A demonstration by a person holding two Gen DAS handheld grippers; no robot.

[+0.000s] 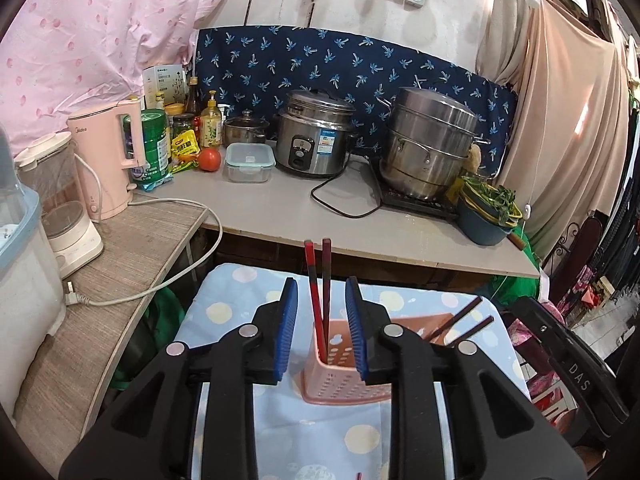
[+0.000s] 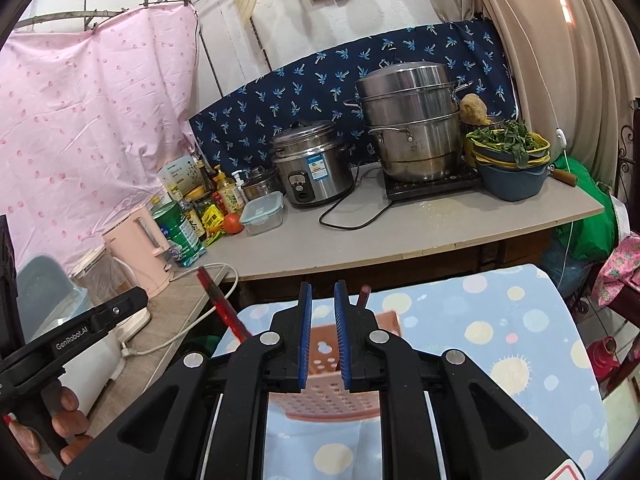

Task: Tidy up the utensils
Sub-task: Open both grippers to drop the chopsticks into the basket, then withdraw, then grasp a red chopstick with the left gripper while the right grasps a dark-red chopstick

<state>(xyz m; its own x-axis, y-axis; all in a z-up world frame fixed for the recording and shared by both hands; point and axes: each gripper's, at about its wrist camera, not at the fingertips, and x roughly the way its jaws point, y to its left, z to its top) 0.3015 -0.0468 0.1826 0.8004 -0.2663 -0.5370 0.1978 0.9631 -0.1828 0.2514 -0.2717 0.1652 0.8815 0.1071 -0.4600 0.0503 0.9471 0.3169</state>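
Note:
A pink perforated basket [image 1: 344, 384] stands on a blue dotted cloth [image 1: 224, 312]. A red and a dark chopstick [image 1: 320, 280] stand upright in it, between the blue pads [image 1: 289, 320] of my left gripper [image 1: 321, 284]; the pads stand apart and touch neither stick. Two more dark chopsticks [image 1: 464, 318] lean out of the basket to the right. In the right wrist view my right gripper [image 2: 323, 286] hovers over the basket [image 2: 324, 404] with a narrow gap and nothing between its pads. The red chopstick [image 2: 224, 304] leans to its left; a dark tip [image 2: 364, 292] shows to its right.
Behind the cloth runs a grey counter [image 1: 280, 208] with a rice cooker [image 1: 312, 140], a steel steamer pot [image 1: 428, 148], a blue bowl of greens [image 1: 486, 216], a lidded box [image 1: 249, 162] and a tomato [image 1: 209, 159]. A pink kettle [image 1: 106, 160] and cord [image 1: 168, 280] sit left.

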